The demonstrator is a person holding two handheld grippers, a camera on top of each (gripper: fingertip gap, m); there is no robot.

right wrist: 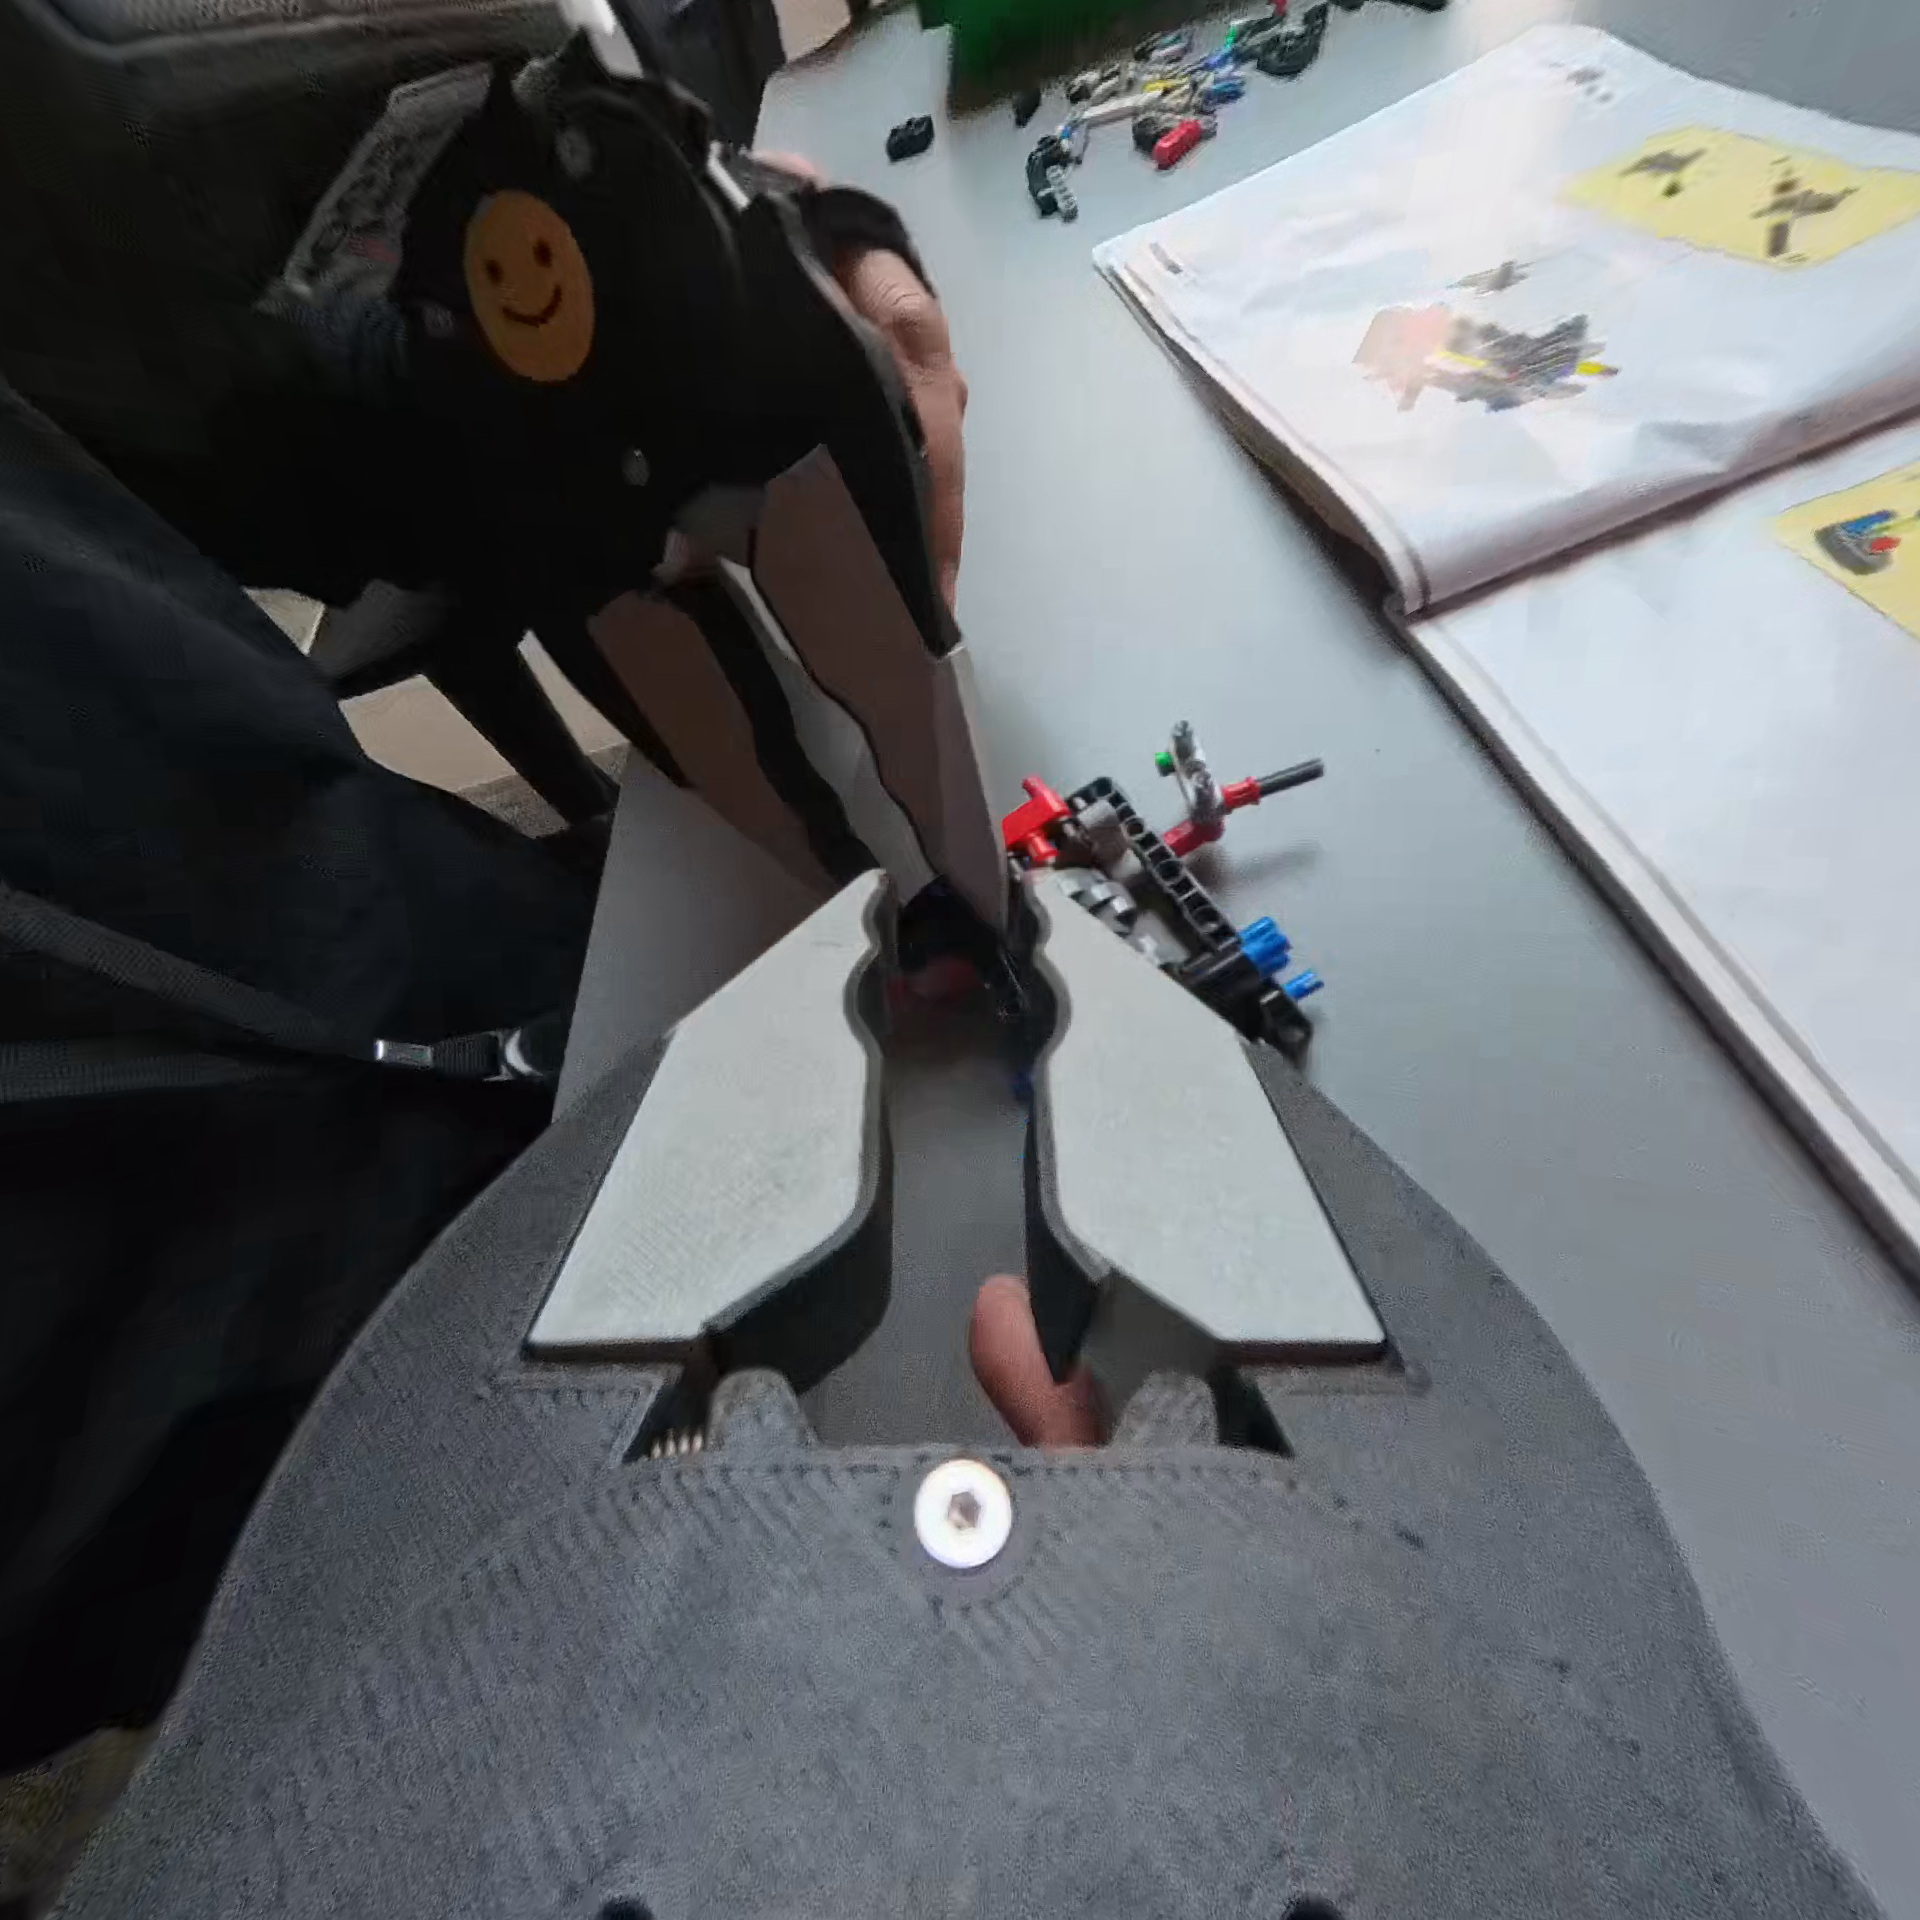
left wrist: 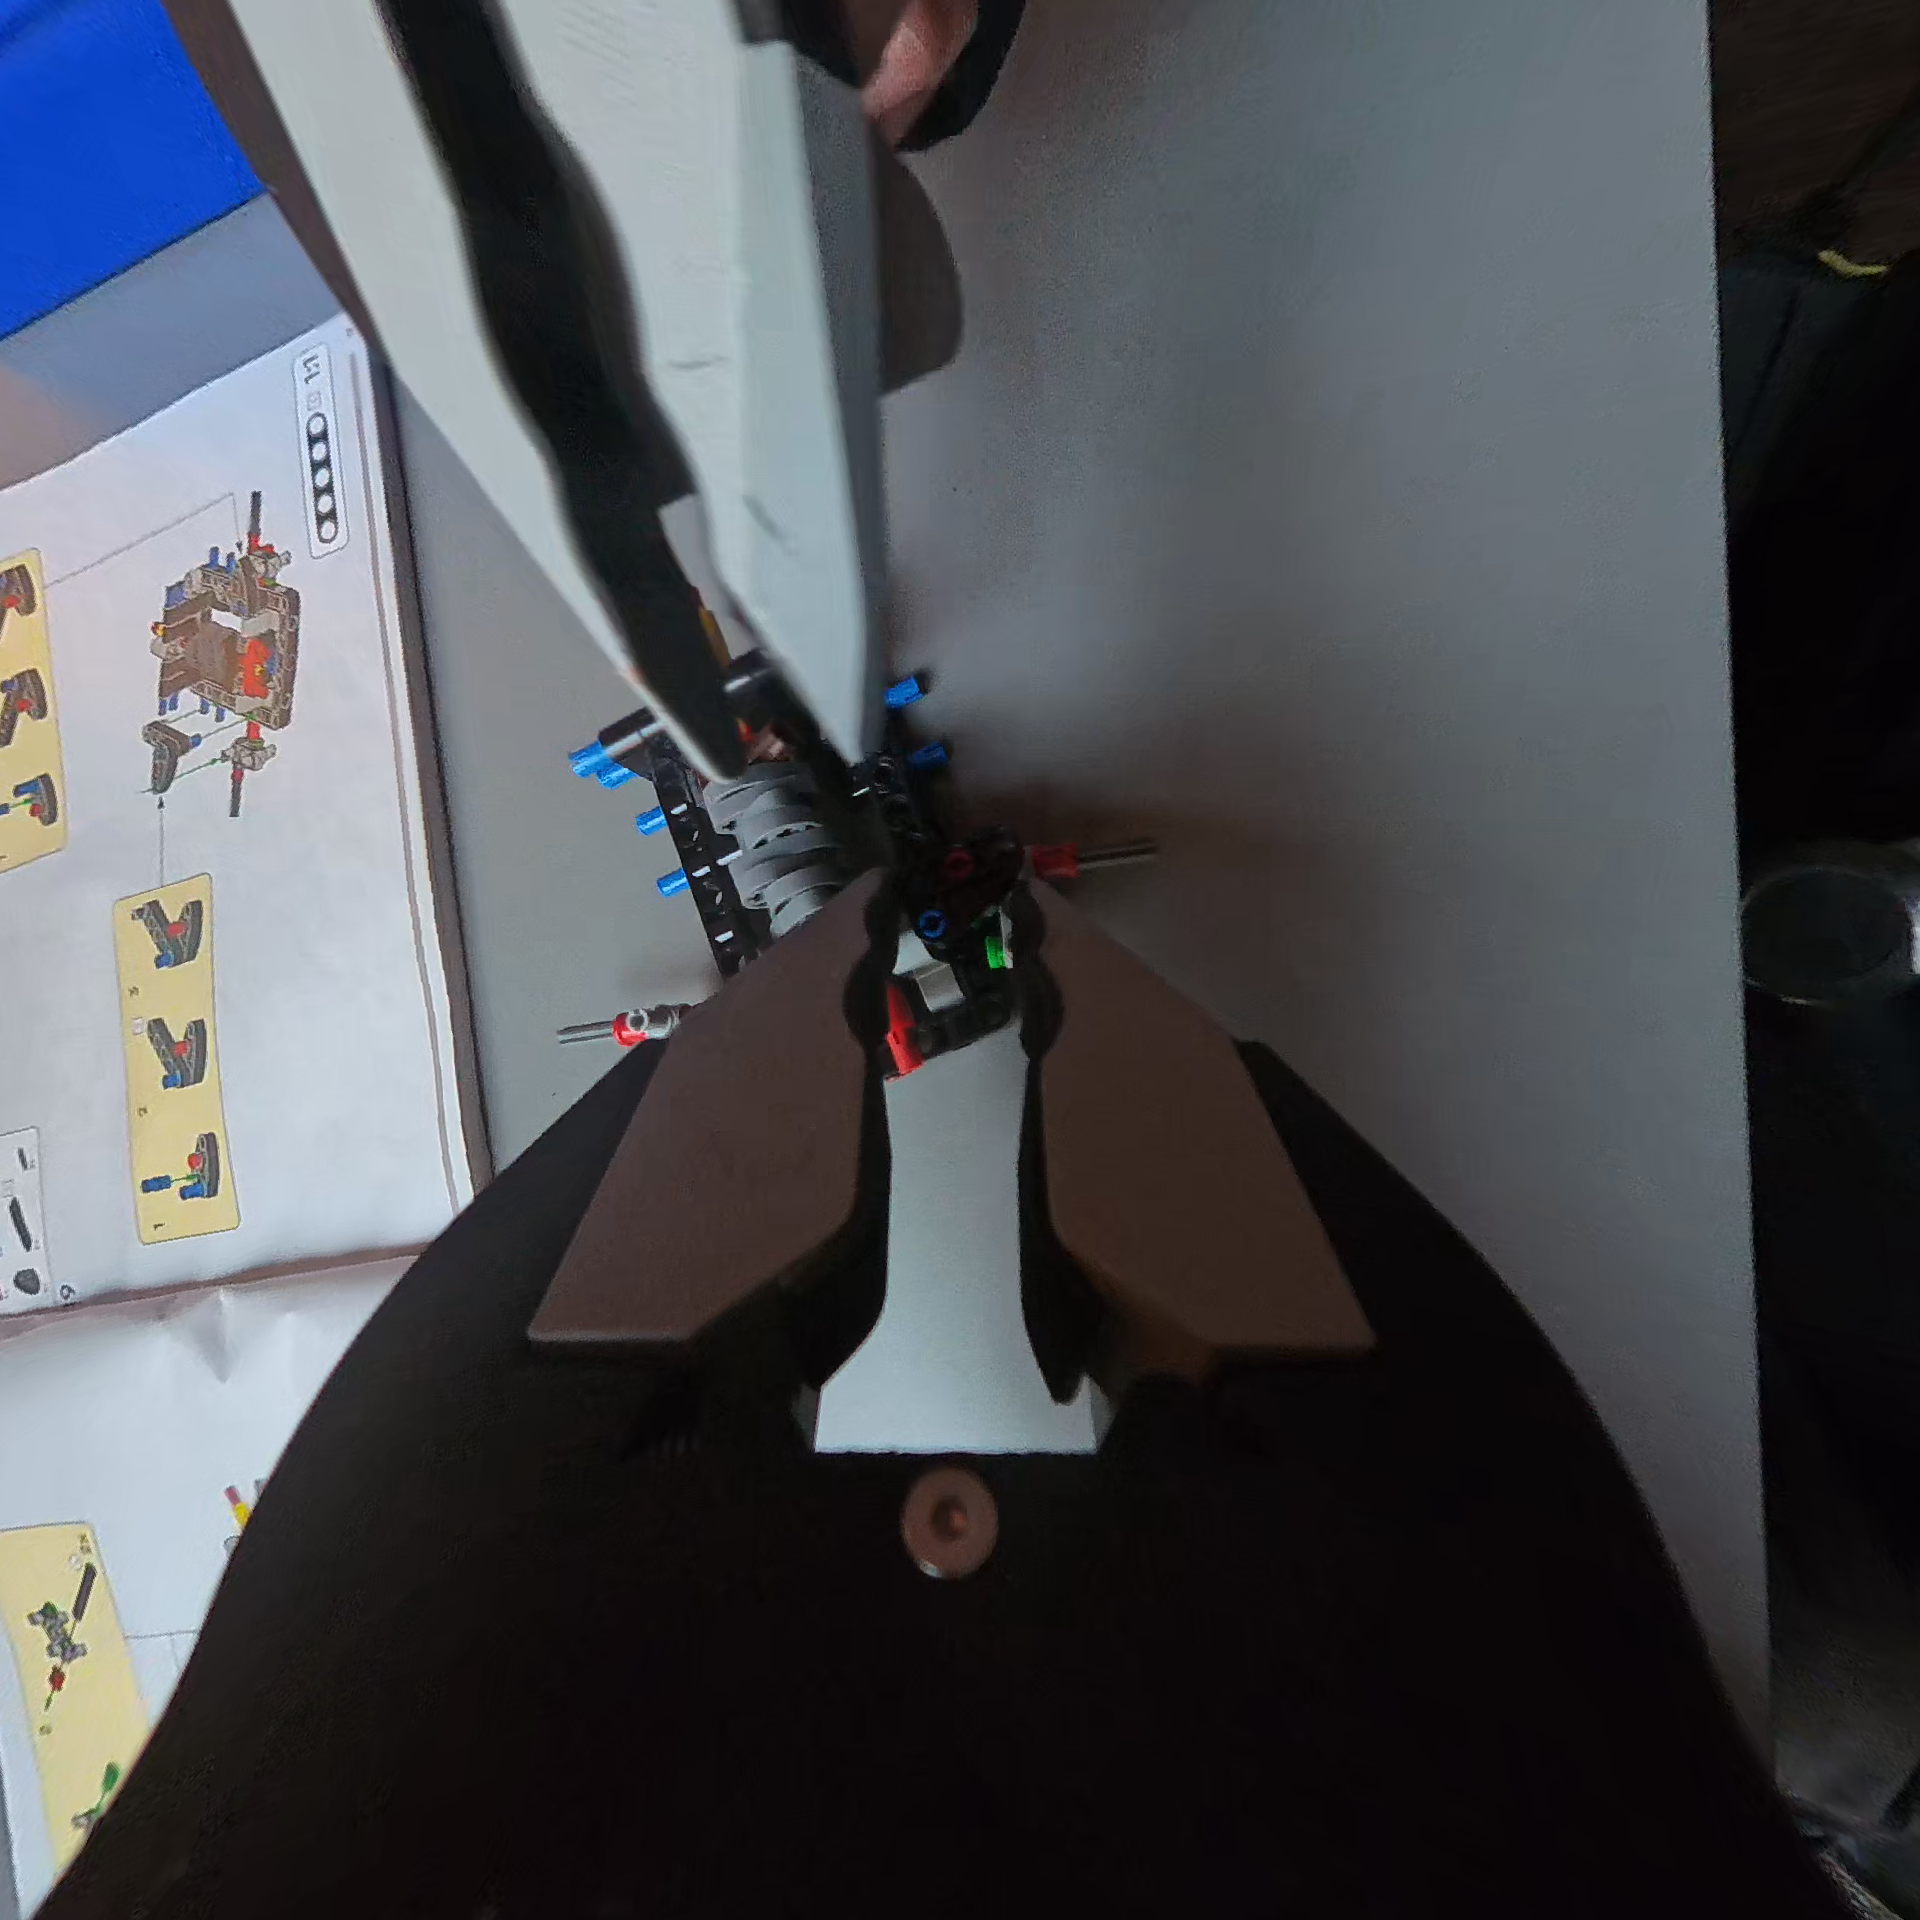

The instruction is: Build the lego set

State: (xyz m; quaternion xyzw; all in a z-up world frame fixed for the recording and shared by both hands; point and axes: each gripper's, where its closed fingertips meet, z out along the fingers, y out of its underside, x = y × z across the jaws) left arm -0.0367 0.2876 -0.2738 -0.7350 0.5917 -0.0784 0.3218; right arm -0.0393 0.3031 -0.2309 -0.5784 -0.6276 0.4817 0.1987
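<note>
The left tongs are narrowed around the near end of the lego assembly, a black frame with grey gears, blue pins and red connectors resting on the grey counter. The right tongs meet it from the opposite side, tips pinched close at its black end; whether they actually clamp it I cannot tell. An open instruction booklet lies beside it, loose pieces farther off.

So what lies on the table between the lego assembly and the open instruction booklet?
Nothing: in the right wrist view, bare grey table separates the lego assembly from the instruction booklet. The left wrist view shows the same empty strip.
</note>
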